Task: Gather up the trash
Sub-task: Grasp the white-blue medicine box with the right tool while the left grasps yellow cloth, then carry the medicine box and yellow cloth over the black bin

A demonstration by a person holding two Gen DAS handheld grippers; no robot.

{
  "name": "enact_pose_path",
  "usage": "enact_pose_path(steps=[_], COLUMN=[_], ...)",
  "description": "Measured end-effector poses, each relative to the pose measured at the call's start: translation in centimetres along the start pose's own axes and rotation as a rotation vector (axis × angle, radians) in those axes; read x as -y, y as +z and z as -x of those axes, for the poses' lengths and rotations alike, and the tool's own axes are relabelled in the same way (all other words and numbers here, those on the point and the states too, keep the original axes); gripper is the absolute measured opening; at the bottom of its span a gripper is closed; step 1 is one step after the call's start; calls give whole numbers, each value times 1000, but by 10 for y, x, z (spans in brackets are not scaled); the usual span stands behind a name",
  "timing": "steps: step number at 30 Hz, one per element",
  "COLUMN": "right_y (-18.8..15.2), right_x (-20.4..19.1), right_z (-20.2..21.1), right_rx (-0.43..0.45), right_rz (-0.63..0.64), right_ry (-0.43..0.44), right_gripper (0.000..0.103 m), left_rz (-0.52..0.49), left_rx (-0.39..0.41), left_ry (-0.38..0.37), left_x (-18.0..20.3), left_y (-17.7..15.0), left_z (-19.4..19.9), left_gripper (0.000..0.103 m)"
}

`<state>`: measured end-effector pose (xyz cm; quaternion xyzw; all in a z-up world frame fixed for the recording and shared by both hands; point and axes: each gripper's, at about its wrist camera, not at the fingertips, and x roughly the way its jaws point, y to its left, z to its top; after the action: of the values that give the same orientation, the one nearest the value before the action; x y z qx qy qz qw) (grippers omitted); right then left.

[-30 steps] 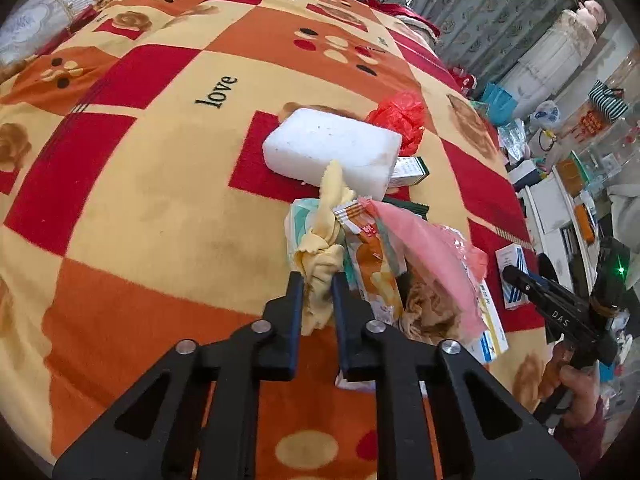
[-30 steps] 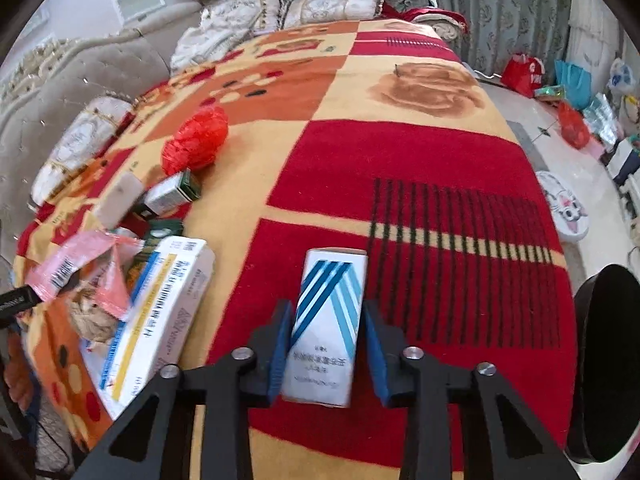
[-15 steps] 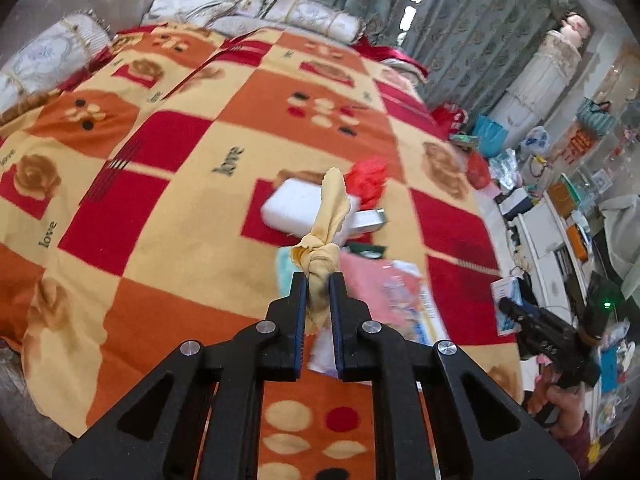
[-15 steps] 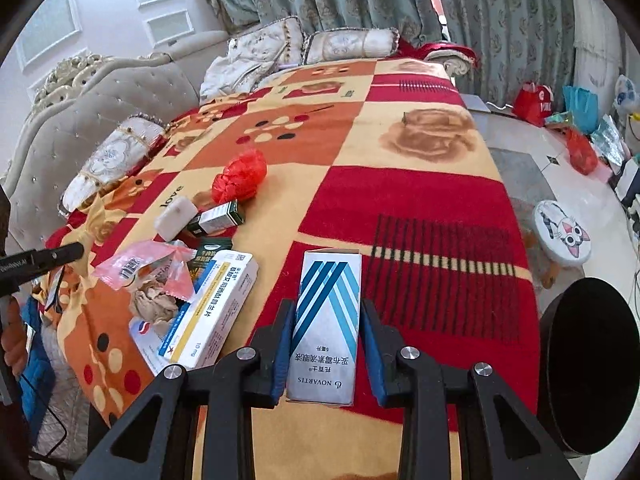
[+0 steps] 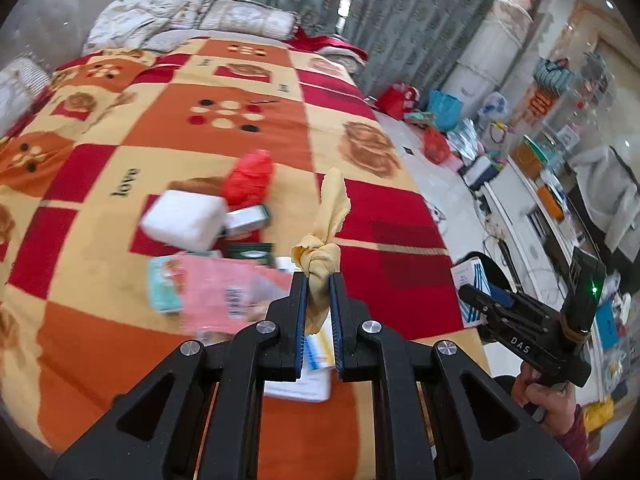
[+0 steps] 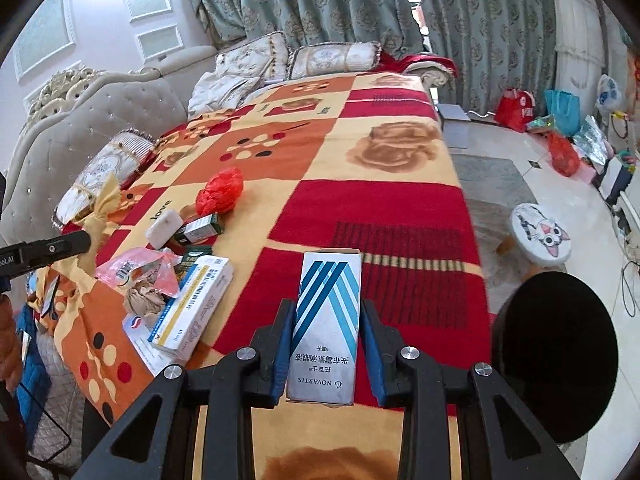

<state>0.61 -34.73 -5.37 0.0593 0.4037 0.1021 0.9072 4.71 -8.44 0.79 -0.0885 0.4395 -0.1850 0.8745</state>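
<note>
Left gripper (image 5: 318, 296), nearest the lens: fingers pinching a knotted yellow cloth (image 5: 325, 236), knot just above the fingertips, loose tail standing up and tilted slightly right, lifted clear of the blanket (image 5: 100, 280). Directly below the fingers, a white leaflet with blue print (image 5: 310, 364) lying on an orange patch. Just beyond, left of the cloth: a pink plastic wrapper (image 5: 224, 296), blurred, overlapping a pale green packet (image 5: 164, 288). Further back, a dark green box (image 5: 250, 250), then a white foam block (image 5: 182, 220) with a small silver box (image 5: 246, 218) touching its right side, and a crumpled red bag (image 5: 250, 176) behind both. Far right, off the bed edge: right gripper (image 5: 478, 294) held in a hand (image 5: 550, 398).

Right gripper (image 6: 326, 344): fingers closed on the long sides of a blue-striped white carton (image 6: 328, 320) printed NOVARTIS, held flat and raised above the red part of the blanket (image 6: 380, 216). Low right, a round black bin (image 6: 556, 356) beside the bed. Left of the carton, a yellow-and-white medicine box (image 6: 192, 306) resting on a flat white pack (image 6: 138, 330); touching it, brown crumpled paper (image 6: 142, 300) under the pink wrapper (image 6: 136, 266). Beyond, the foam block (image 6: 164, 223), silver box (image 6: 202, 227) and red bag (image 6: 220, 191). Left edge: left gripper (image 6: 86, 240) with the yellow cloth (image 6: 105, 202). On the floor to the right, a stool with a cat face (image 6: 540, 238). At the far end, pillows (image 6: 296, 58) and curtains (image 6: 320, 4).
</note>
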Motion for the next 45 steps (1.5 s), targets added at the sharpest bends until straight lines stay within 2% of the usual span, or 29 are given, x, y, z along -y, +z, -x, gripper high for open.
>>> enact_pose_path(steps=[13, 26, 45], right_y=[-7, -24, -48], right_x=[51, 138, 204], right_z=[27, 52, 44], right_rx=[29, 30, -13], right_rz=[-57, -192, -326], right_ry=[-88, -211, -225], right_gripper=[31, 31, 31], left_rz=[-105, -165, -217], left_rx=[-49, -140, -252], left_ry=[-60, -186, -246], left_x=[78, 163, 242], left_y=[3, 0, -10], left_z=[-45, -97, -165], left_gripper=[9, 9, 9])
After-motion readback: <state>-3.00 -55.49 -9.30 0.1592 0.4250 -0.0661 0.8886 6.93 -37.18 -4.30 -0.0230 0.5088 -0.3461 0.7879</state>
